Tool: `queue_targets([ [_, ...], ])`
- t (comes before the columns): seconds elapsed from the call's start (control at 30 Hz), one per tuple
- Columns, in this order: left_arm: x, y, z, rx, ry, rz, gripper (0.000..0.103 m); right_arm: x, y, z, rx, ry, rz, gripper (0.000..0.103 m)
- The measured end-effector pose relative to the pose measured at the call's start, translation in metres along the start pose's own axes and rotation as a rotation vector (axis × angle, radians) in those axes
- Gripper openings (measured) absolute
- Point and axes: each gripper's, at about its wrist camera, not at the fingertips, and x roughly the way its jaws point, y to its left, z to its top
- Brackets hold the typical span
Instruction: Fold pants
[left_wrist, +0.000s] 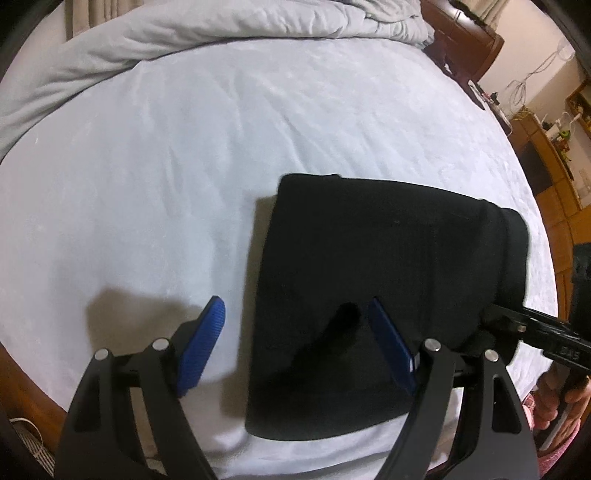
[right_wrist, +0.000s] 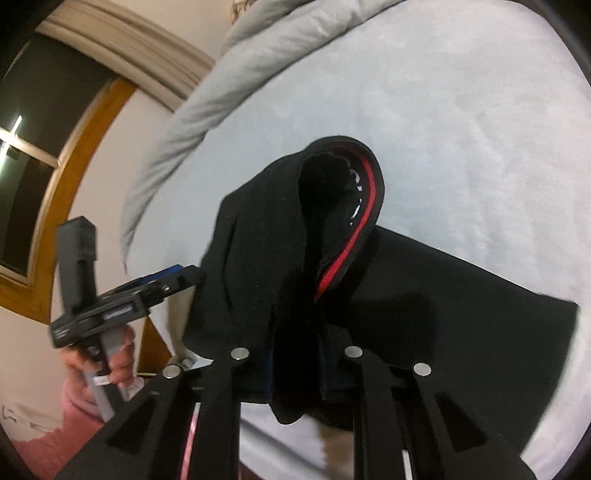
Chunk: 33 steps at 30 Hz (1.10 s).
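The black pants (left_wrist: 369, 280) lie folded into a block on the pale blue bed sheet (left_wrist: 166, 155). My left gripper (left_wrist: 295, 306) is open, its blue pads (left_wrist: 201, 350) straddling the near left edge of the pants, just above them. My right gripper (right_wrist: 295, 362) is shut on the pants (right_wrist: 280, 258) at the waistband end, lifting that part so it curls over and shows a red stripe (right_wrist: 354, 236) inside. The right gripper also shows in the left wrist view (left_wrist: 517, 321) at the pants' right edge. The left gripper shows in the right wrist view (right_wrist: 173, 277).
A rumpled grey duvet (left_wrist: 184, 40) lies across the far end of the bed. Wooden furniture and shelves (left_wrist: 546, 147) stand to the right beyond the bed. A wood-framed window (right_wrist: 44, 177) and wall are at the left.
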Motion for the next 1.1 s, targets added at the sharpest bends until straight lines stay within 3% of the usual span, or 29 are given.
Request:
queue_targets([
  [0.27,0.006,-0.043,-0.001,0.092,-0.004,0.007,0.080,-0.056,-0.046,-0.025,0.074,-0.042,-0.017,0.017],
  [0.43,0.013,-0.070,-0.007,0.135,0.004,-0.011,0.081,-0.084,-0.071,-0.035,0.115,-0.075,-0.100,0.017],
  [0.63,0.033,-0.091,-0.014,0.193,0.026,0.050,0.081,-0.067,-0.096,-0.046,0.171,0.001,-0.185,0.018],
  [0.77,0.057,-0.095,-0.022,0.227,0.061,0.110,0.082,-0.044,-0.119,-0.051,0.234,0.033,-0.218,0.027],
  [0.83,0.060,-0.093,-0.022,0.223,0.058,0.124,0.084,-0.041,-0.117,-0.050,0.208,0.043,-0.233,0.031],
  [0.93,0.052,-0.092,-0.019,0.221,0.056,0.130,0.084,-0.059,-0.106,-0.047,0.164,0.025,-0.278,0.048],
  [1.03,0.034,-0.098,-0.020,0.234,0.003,0.140,0.084,-0.087,-0.090,-0.038,0.094,-0.059,-0.387,0.048],
  [1.1,0.023,-0.107,-0.018,0.261,-0.046,0.147,0.084,-0.101,-0.080,-0.027,0.055,-0.117,-0.404,0.047],
])
